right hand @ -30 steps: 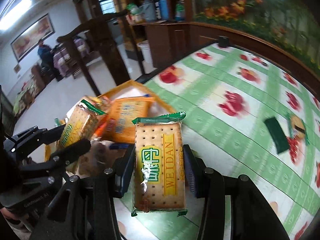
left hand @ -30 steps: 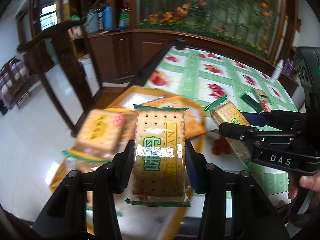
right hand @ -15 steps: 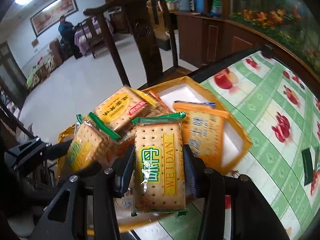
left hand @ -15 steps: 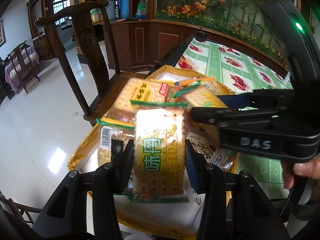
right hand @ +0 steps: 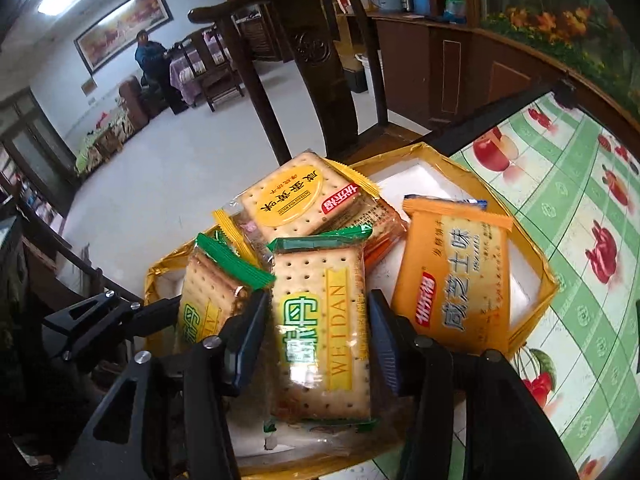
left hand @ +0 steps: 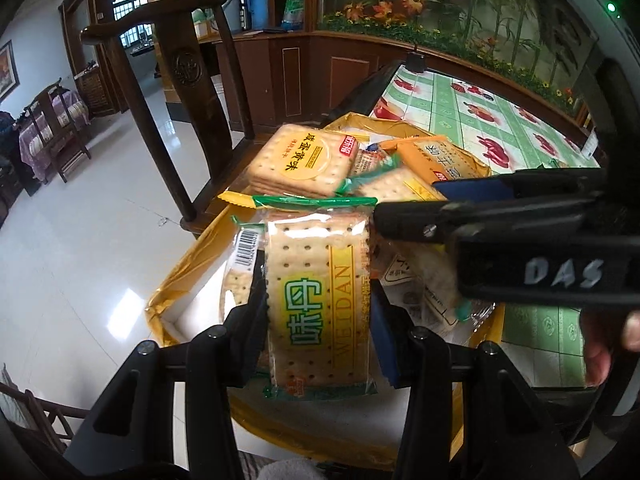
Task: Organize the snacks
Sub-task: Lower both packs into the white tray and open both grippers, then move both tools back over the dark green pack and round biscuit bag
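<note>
My left gripper is shut on a green-topped cracker pack and holds it low over the gold box. My right gripper is shut on a matching cracker pack over the same box. The box holds a yellow-label cracker pack, also in the right wrist view, and an orange pack. The right gripper's body crosses the left wrist view. The left gripper with its pack shows at the left of the right wrist view.
The box sits at the edge of a table with a green fruit-print cloth. A dark wooden chair stands just beyond the box. Wooden cabinets line the back.
Both grippers have carried their cracker packs from over the green cloth to over the gold box and lowered them among the packs there. Both stay shut.
</note>
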A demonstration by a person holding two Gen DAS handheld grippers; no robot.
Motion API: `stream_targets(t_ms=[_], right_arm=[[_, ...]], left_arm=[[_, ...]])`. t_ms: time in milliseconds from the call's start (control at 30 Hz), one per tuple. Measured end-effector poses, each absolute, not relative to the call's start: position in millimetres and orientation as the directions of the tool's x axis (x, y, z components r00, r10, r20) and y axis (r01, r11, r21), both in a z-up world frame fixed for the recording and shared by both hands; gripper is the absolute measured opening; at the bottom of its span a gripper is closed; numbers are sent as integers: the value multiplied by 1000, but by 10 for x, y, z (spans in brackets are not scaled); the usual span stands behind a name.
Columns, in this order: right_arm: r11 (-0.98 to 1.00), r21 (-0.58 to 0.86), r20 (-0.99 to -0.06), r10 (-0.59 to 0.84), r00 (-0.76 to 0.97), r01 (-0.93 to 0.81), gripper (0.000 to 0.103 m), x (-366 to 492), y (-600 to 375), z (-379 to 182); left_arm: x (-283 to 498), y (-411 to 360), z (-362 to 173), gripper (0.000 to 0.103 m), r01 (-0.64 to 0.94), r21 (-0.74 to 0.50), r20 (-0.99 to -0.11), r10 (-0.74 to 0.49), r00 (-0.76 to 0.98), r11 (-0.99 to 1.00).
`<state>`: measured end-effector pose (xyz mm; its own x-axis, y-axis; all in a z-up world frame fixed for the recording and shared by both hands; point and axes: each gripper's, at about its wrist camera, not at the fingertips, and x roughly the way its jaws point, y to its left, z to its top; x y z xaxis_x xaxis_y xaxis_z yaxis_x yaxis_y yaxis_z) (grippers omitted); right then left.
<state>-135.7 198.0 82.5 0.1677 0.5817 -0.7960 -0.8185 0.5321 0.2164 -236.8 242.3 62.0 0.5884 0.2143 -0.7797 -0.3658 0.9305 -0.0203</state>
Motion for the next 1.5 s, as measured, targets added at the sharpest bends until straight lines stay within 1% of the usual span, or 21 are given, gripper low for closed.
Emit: stream_targets(t_ms=[67,133,167,200,267,400,467,567,700,900,1100,1300,1500], right_arm=[[537,244,-785,599,161,-807,62,-1345,1929,853],[553,243,-779,600,179,-797,63,-1324,1882,876],[559,242,-779,599,185,-793,63,-1314,1861,882],[564,246,-777,600,187,-788,63,-1309,1829,887],[574,253,-774,603,193,-778,64,-1289,1758,889],[601,248,-778,591,214,-760,66,-1270,1623,872],[611,257,-772,596,221,-749,67,-1257,1538,886],[633,252,-773,587,241,-732,71,-1232,1415,901],[662,256,-772,578,263,-705,71,-1166,1253,912],[704,256,-772,562,298,-663,72,-1066,953,890],[763,241,-782,519,346,-600,72,-937,562,829],[821,242,-794,474,380,-517,74,-787,60,734],[880,231,-807,412,423,-416,74,-592,-539,676]], left_arm=[[-2361,2424,618,50,-367,-26,-781,210,588,930],[-2376,2417,626,53,-374,-15,-777,225,588,927],[-2387,2407,643,57,-378,-5,-770,238,592,926],[-2386,2403,652,66,-381,0,-766,245,595,925],[-2396,2381,696,76,-389,12,-749,267,607,921],[-2364,2313,734,82,-381,24,-735,275,620,924],[-2322,2265,730,82,-375,32,-735,276,619,927],[-2257,2193,737,82,-361,31,-739,265,620,932],[-2193,2088,815,83,-350,46,-724,273,634,935],[-2034,1896,874,84,-307,41,-717,242,653,951],[-1799,1666,863,84,-245,7,-733,172,659,970],[-1470,1342,820,84,-146,-67,-773,41,633,987],[-1083,935,841,85,-64,-82,-795,-27,606,995]])
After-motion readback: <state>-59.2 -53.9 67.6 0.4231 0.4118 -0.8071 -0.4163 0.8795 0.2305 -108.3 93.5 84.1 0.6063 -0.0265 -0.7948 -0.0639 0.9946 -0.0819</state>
